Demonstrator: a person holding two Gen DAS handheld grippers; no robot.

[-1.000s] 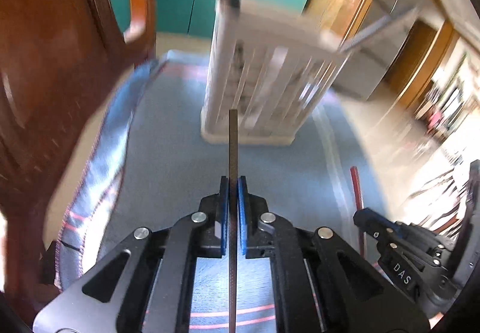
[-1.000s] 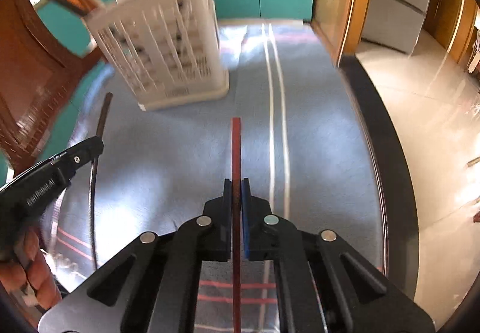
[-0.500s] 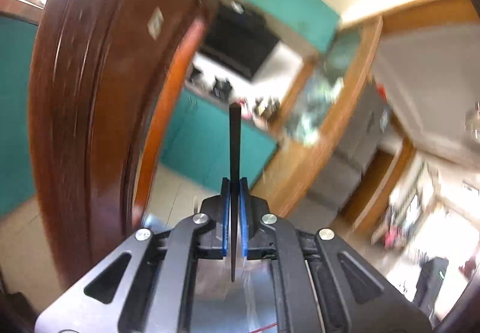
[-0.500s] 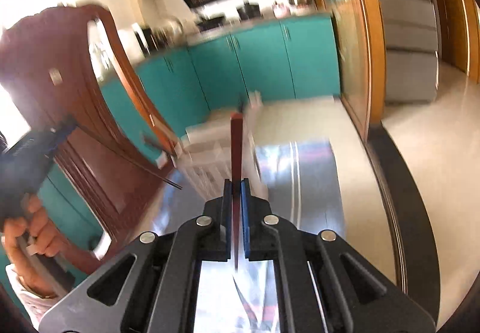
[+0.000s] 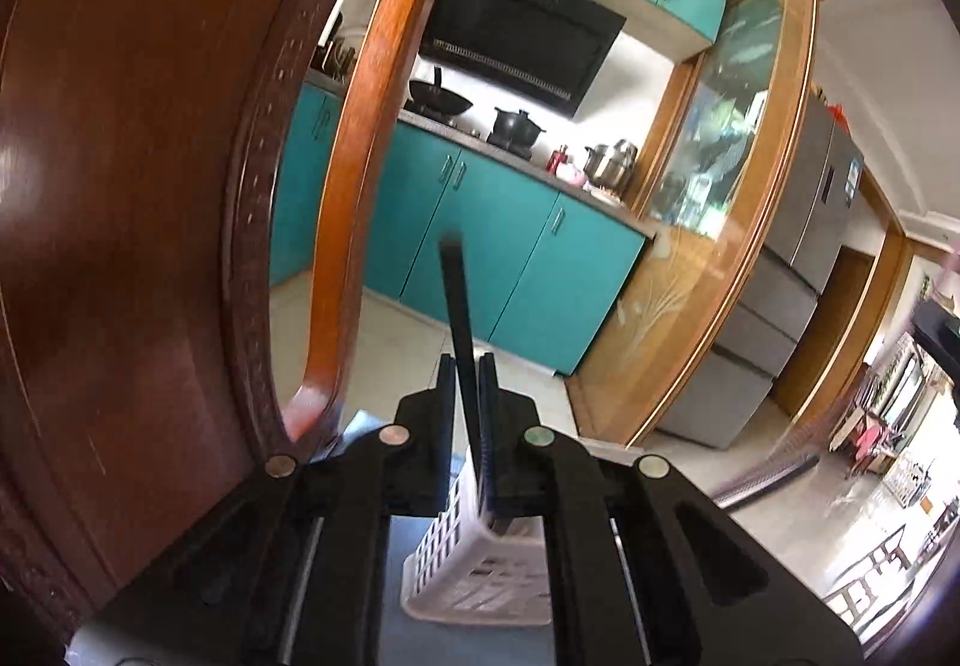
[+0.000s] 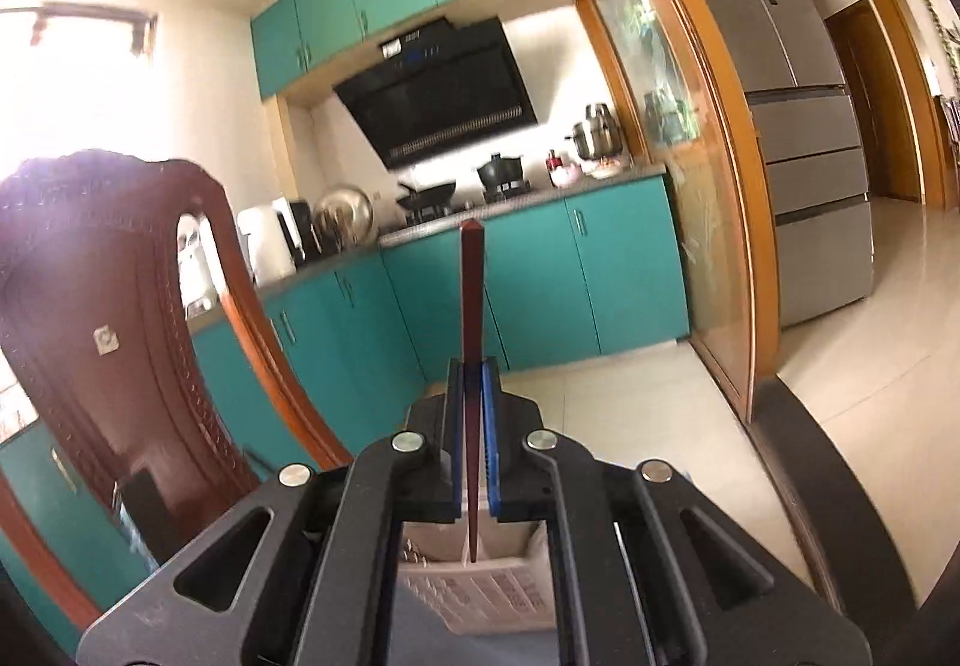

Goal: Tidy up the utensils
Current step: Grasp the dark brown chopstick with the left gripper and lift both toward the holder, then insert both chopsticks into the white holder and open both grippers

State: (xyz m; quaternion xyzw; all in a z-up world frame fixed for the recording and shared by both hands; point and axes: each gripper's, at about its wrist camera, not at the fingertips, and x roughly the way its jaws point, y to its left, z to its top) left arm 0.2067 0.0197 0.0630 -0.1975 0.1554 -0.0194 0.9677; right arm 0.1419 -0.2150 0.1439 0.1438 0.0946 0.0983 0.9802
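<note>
My left gripper [image 5: 467, 366] has its jaws slightly apart around a dark chopstick [image 5: 456, 306]. The stick leans against the right finger, upper end up, lower end down in the white slotted utensil basket [image 5: 474, 576] below. My right gripper [image 6: 472, 366] is shut on a dark red chopstick [image 6: 471, 294] held upright. Its lower tip hangs just above the same white basket [image 6: 480, 588], seen beneath the fingers.
A carved brown wooden chair back [image 5: 150, 186] stands close on the left and shows in the right wrist view [image 6: 108, 318] too. Teal kitchen cabinets [image 5: 510, 246], a glass partition [image 5: 708, 246] and a grey fridge [image 6: 798, 126] lie beyond. The table edge [image 6: 810, 474] runs on the right.
Both grippers tilted up from facing the table and moved over the basket, chopsticks turned vertical. The left jaws have parted a little and the dark chopstick now leans and has slid lower.
</note>
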